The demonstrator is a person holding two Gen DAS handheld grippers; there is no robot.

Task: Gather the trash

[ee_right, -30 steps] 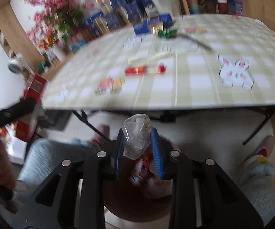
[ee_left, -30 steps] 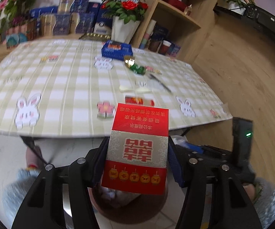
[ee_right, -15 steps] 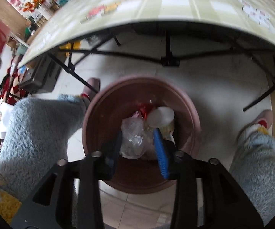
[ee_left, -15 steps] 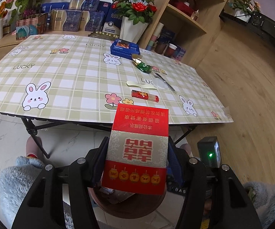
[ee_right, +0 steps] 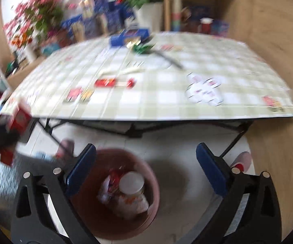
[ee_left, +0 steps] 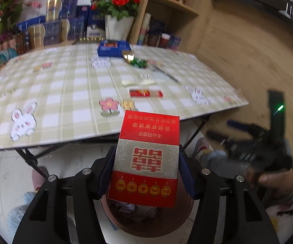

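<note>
The left gripper (ee_left: 146,174) clenched a red cigarette pack (ee_left: 146,158) just above the brown bin (ee_right: 114,193) on the floor. The right gripper (ee_right: 145,170), jaws just sprung wide, held nothing. Next, I judged: release the pack.

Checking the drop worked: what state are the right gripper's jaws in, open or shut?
Open. The right gripper has just been opening; its blue pads stand wide apart, nothing between them, above the brown bin.

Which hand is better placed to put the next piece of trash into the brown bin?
Left. Its tongs are clamped on the red cigarette box right above the brown bin. The right tongs have just been opening and hold nothing.
</note>
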